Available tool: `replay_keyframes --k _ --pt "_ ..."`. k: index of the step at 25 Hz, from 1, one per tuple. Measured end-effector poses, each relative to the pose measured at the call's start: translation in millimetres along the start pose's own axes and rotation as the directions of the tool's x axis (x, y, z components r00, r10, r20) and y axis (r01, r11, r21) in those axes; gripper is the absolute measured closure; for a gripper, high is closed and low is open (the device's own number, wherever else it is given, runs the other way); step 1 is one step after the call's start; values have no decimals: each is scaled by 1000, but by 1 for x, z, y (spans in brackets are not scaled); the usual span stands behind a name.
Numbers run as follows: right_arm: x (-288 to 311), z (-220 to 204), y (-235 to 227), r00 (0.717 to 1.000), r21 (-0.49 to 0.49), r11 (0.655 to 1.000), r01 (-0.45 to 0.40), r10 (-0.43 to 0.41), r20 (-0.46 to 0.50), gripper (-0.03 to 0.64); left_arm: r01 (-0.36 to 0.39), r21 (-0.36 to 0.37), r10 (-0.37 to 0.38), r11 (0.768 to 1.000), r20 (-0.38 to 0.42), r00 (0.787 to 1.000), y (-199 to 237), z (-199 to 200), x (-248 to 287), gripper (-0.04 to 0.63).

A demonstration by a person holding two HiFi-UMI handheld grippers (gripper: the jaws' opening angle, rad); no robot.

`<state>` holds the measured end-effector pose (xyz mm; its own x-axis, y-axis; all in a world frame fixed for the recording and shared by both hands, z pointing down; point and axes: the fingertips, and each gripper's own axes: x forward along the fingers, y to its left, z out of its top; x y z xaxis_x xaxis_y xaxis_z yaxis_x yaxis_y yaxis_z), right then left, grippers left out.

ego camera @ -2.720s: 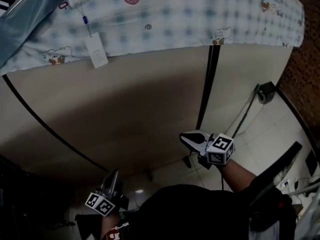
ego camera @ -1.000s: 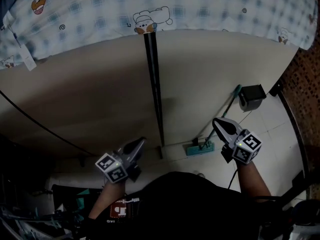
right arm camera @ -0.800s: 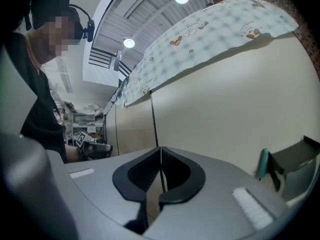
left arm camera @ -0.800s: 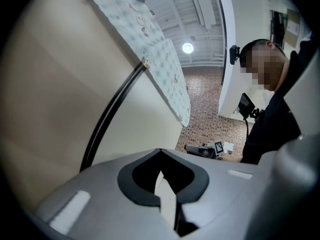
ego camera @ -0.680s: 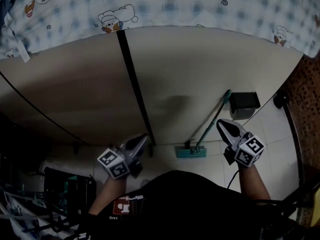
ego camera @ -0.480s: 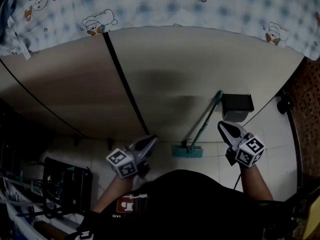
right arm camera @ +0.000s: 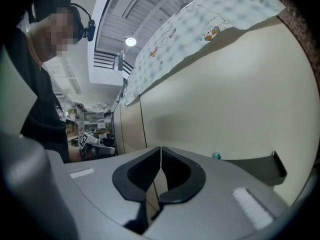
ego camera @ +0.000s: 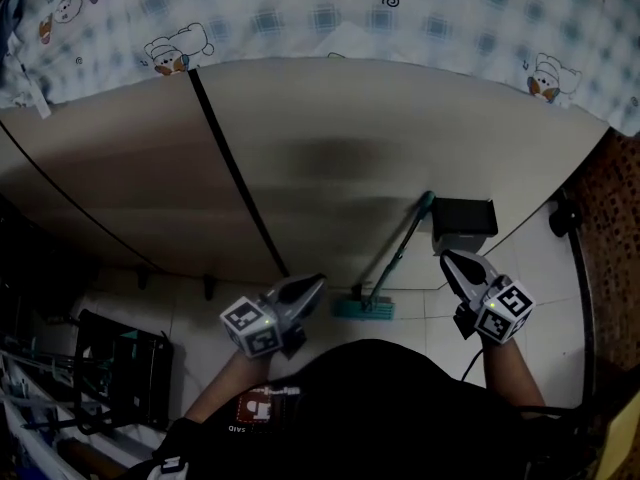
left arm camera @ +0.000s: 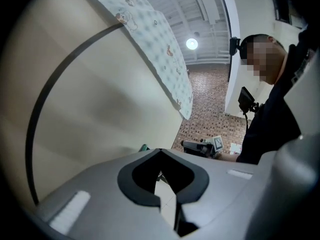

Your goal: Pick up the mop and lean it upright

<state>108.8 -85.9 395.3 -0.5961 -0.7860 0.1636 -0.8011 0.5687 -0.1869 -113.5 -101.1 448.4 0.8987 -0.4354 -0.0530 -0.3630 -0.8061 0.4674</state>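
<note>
Left gripper (ego camera: pixel 311 289): fingers clenched together, nothing between them. Right gripper (ego camera: pixel 452 260): fingers clenched likewise, empty. Mop (ego camera: pixel 399 252): between both grippers, touching neither, head on the floor tiles (ego camera: pixel 420 320), teal handle slanting up against the beige wall (ego camera: pixel 330 128). Dark box (ego camera: pixel 463 218): just beside the handle's top.

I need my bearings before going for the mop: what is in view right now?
mop: one, teal, head on the floor, handle leaning on the wall
box: one, black, at the wall's foot, right of the mop
cloth: one, blue-white check with cartoon animals, draped over the wall's top
wall: beige panels, black seams
rack: one, black, floor at far left
floor: white tiles
brick-patterned surface: brown, far right
left gripper: shut, empty, left of the mop head
right gripper: shut, empty, below the box
</note>
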Motion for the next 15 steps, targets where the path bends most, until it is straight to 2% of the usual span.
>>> replay_keyframes --k 4,9,12,15 --pt "-12 7 -19 999 -6 1000 30 -30 13 594 37 20 -36 999 -26 999 7 -2 39 594" --pt "-60 17 -66 998 -3 999 35 -35 54 592 44 75 -38 996 -77 996 -30 -21 93 594" --pt "-91 12 -97 999 -23 1000 -13 14 38 591 -9 125 15 992 -48 999 -43 -42 127 592" --pt "-116 10 -125 998 -25 997 -66 66 8 587 -107 119 110 987 -25 994 -58 -63 166 592"
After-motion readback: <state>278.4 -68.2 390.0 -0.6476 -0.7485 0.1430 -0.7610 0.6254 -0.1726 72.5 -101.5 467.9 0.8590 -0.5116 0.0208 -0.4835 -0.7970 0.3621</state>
